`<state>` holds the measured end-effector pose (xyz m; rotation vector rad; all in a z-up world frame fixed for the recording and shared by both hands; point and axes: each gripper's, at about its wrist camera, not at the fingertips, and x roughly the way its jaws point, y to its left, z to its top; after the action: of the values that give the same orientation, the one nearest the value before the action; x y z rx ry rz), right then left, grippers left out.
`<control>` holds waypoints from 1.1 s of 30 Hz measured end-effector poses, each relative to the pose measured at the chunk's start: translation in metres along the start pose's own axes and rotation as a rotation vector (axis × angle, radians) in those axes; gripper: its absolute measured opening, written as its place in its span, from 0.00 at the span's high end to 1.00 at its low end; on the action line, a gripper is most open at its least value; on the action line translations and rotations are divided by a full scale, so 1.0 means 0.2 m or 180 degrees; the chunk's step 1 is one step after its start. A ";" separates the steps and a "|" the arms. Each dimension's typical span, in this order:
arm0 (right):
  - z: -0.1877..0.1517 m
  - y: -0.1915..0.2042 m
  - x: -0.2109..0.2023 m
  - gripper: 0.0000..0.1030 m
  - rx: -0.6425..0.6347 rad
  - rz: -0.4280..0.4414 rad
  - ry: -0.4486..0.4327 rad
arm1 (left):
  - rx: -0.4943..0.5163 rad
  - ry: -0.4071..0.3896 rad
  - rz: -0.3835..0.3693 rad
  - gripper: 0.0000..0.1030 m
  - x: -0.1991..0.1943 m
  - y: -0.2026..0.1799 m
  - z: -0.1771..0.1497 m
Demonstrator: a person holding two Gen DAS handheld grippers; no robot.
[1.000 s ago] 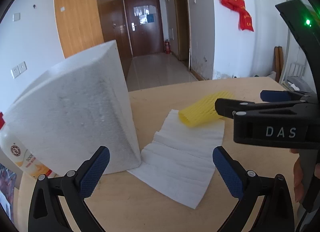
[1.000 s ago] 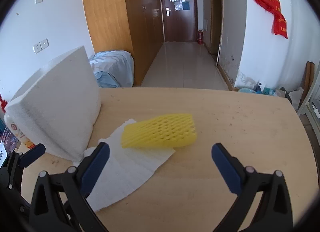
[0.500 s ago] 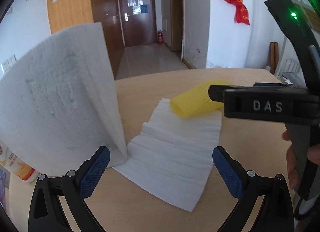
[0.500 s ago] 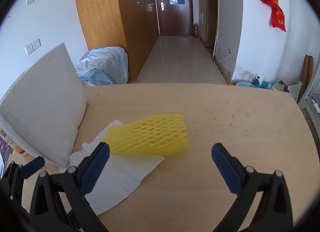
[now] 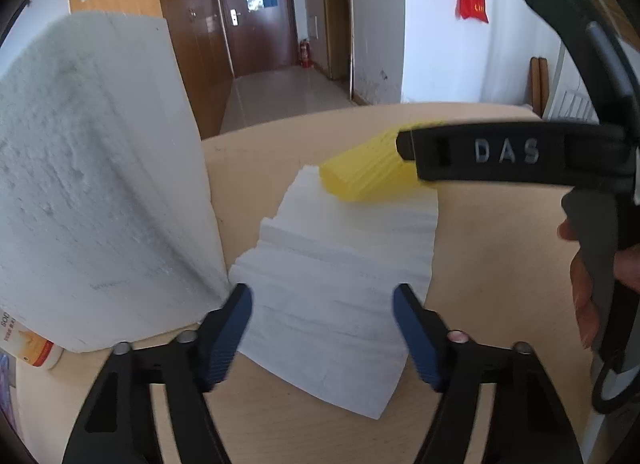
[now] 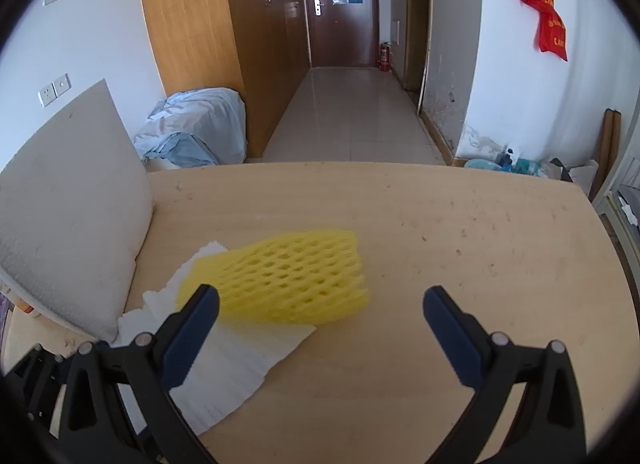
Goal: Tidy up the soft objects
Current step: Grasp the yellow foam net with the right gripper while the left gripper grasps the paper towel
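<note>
My left gripper (image 5: 322,322), jaws just narrowing but apart, straddles the white foam sheet (image 5: 340,264); I should pinch its near edge squarely.

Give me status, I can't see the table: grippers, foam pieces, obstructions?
Left gripper closing over white sheet, not gripping. Right gripper open, nearing yellow net on the sheet. Big foam block crowds left.

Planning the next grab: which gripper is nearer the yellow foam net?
Right. The right gripper opens just before the net; the left gripper hangs back over the white sheet.
</note>
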<state>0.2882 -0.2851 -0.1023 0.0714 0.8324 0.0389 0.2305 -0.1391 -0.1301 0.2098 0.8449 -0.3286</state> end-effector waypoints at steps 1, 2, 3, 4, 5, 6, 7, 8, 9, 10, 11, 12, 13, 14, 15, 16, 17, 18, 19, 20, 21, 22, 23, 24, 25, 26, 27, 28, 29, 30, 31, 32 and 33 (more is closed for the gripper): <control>0.00 0.00 0.00 0.00 0.0004 -0.0003 -0.0002 | 0.0005 0.0026 -0.0025 0.38 0.01 0.00 0.00; 0.01 -0.01 0.00 0.00 0.0009 -0.0001 -0.0004 | 0.0012 0.0041 -0.0039 0.40 0.01 0.00 0.00; 0.01 0.00 0.00 0.00 0.0010 0.0007 -0.0005 | 0.0030 0.0056 -0.0036 0.41 0.02 -0.01 0.00; 0.01 0.00 0.01 0.00 0.0004 0.0014 -0.0003 | 0.0037 0.0074 -0.0036 0.42 0.03 -0.01 0.00; 0.01 0.00 0.01 0.00 -0.0005 0.0013 0.0001 | 0.0036 0.0101 -0.0048 0.42 0.03 -0.01 0.00; 0.01 0.00 0.01 0.00 -0.0008 0.0017 0.0003 | 0.0032 0.0093 -0.0062 0.42 0.04 -0.01 0.00; 0.01 0.00 0.01 0.00 -0.0009 0.0034 -0.0006 | 0.0035 0.0093 -0.0062 0.42 0.03 -0.01 0.00; 0.02 0.00 0.01 0.00 -0.0007 0.0036 -0.0011 | 0.0037 0.0094 -0.0067 0.43 0.02 0.00 0.00; 0.02 0.00 0.02 0.00 -0.0011 0.0036 -0.0003 | 0.0029 0.0094 -0.0079 0.45 0.03 0.00 0.01; 0.02 0.01 0.02 0.00 -0.0013 0.0047 0.0003 | 0.0015 0.0097 -0.0115 0.51 0.03 0.01 0.01; 0.02 0.01 0.03 0.00 -0.0012 0.0063 0.0006 | 0.0013 0.0101 -0.0178 0.58 0.03 0.01 0.01; 0.02 0.01 0.03 0.00 -0.0006 0.0055 0.0004 | 0.0021 0.0104 -0.0219 0.61 0.03 0.01 0.01; 0.02 0.01 0.03 0.00 -0.0008 0.0055 0.0006 | 0.0049 0.0099 -0.0237 0.66 0.03 0.01 0.00; 0.02 0.01 0.03 0.00 -0.0015 0.0064 0.0013 | 0.0083 0.0088 -0.0242 0.73 0.02 0.00 0.00; 0.02 0.02 0.03 0.00 -0.0018 0.0057 0.0013 | 0.0121 0.0077 -0.0268 0.77 0.02 -0.01 -0.01; 0.02 0.01 0.03 0.00 -0.0020 0.0052 0.0013 | 0.0131 0.0075 -0.0308 0.85 0.01 -0.01 -0.01; 0.02 0.01 0.03 0.00 -0.0018 0.0052 0.0012 | 0.0139 0.0075 -0.0322 0.89 0.01 -0.01 0.00; 0.02 0.01 0.03 0.00 -0.0017 0.0051 0.0014 | 0.0131 0.0075 -0.0322 0.90 0.01 -0.01 0.00; 0.02 0.01 0.04 0.00 -0.0022 0.0048 0.0017 | 0.0110 0.0075 -0.0331 0.94 0.01 0.00 0.00; 0.02 0.02 0.04 0.00 -0.0030 0.0037 0.0022 | 0.0070 0.0083 -0.0350 0.97 0.01 0.01 -0.01; 0.02 0.02 0.04 0.00 -0.0038 0.0030 0.0023 | 0.0039 0.0094 -0.0357 0.97 0.01 0.03 -0.01; 0.02 0.02 0.05 0.00 -0.0044 0.0022 0.0027 | 0.0016 0.0104 -0.0376 0.98 0.01 0.02 -0.01; 0.02 0.02 0.06 0.00 -0.0046 0.0023 0.0042 | 0.0007 0.0108 -0.0379 0.98 0.00 0.03 -0.01; 0.02 0.02 0.06 0.00 -0.0050 0.0032 0.0036 | 0.0005 0.0107 -0.0377 0.98 0.00 0.04 -0.01; 0.02 0.02 0.06 0.02 -0.0062 0.0026 0.0027 | 0.0016 0.0107 -0.0371 0.98 0.00 0.04 -0.01; 0.02 0.02 0.05 0.05 -0.0071 0.0025 0.0024 | 0.0023 0.0087 -0.0364 0.98 -0.01 0.04 -0.01; 0.01 0.02 0.06 0.12 -0.0079 0.0057 0.0038 | 0.0029 0.0059 -0.0361 0.98 -0.03 0.05 -0.01; 0.01 0.01 0.06 0.23 -0.0062 0.0105 0.0084 | 0.0022 0.0005 -0.0342 0.98 -0.05 0.06 -0.01; 0.01 0.00 0.07 0.29 -0.0032 0.0142 0.0126 | 0.0032 -0.0051 -0.0304 0.98 -0.07 0.06 0.00; 0.00 0.00 0.07 0.41 -0.0001 0.0183 0.0166 | 0.0057 -0.0065 -0.0289 0.98 -0.07 0.04 0.00; 0.00 -0.01 0.08 0.53 0.0034 0.0229 0.0193 | 0.0059 -0.0073 -0.0289 0.98 -0.07 0.04 0.00; -0.01 -0.02 0.08 0.60 0.0068 0.0264 0.0220 | 0.0065 -0.0062 -0.0287 0.98 -0.07 0.04 0.00; -0.01 -0.03 0.08 0.69 0.0095 0.0286 0.0248 | 0.0065 -0.0047 -0.0286 0.98 -0.06 0.04 0.00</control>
<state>0.2970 -0.2897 -0.1167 0.1361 0.9075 0.1145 0.2260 -0.1290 -0.1205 0.1885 0.8382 -0.4223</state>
